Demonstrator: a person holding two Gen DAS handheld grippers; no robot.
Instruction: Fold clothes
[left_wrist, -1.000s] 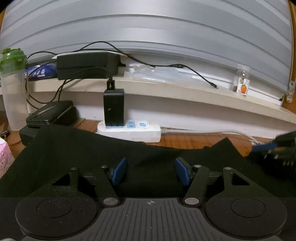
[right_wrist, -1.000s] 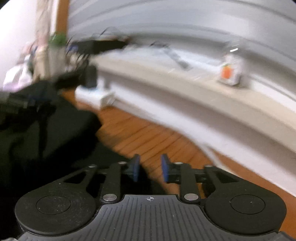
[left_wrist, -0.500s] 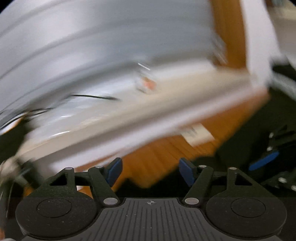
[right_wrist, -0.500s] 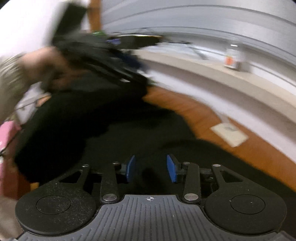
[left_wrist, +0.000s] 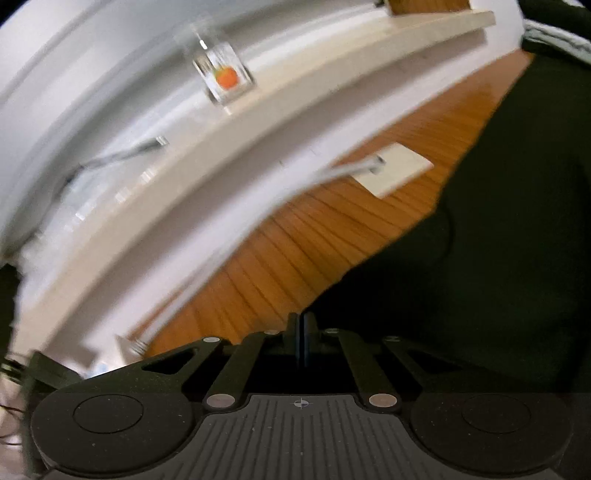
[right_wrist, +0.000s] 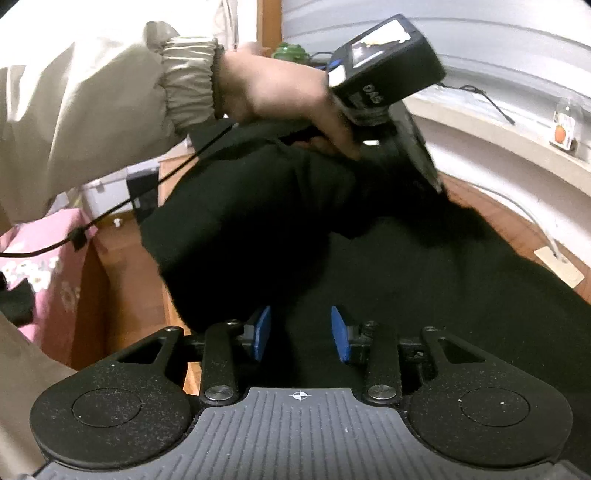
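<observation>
Left gripper (left_wrist: 300, 332): its 2 jaws pressed together at the edge of the black garment (left_wrist: 498, 258), though whether any cloth is pinched between them cannot be told; the person's left hand (right_wrist: 280, 99), in a beige sleeve (right_wrist: 110, 110), carries it above a raised fold of that cloth. Right gripper (right_wrist: 300, 332): blue pads (right_wrist: 260, 332) apart, low over the garment with cloth showing between them, not visibly pressing on it. The garment lies spread across the wooden table (left_wrist: 314, 236), near a small bottle with an orange label (left_wrist: 225, 77) on the pale ledge (left_wrist: 258, 129) behind.
</observation>
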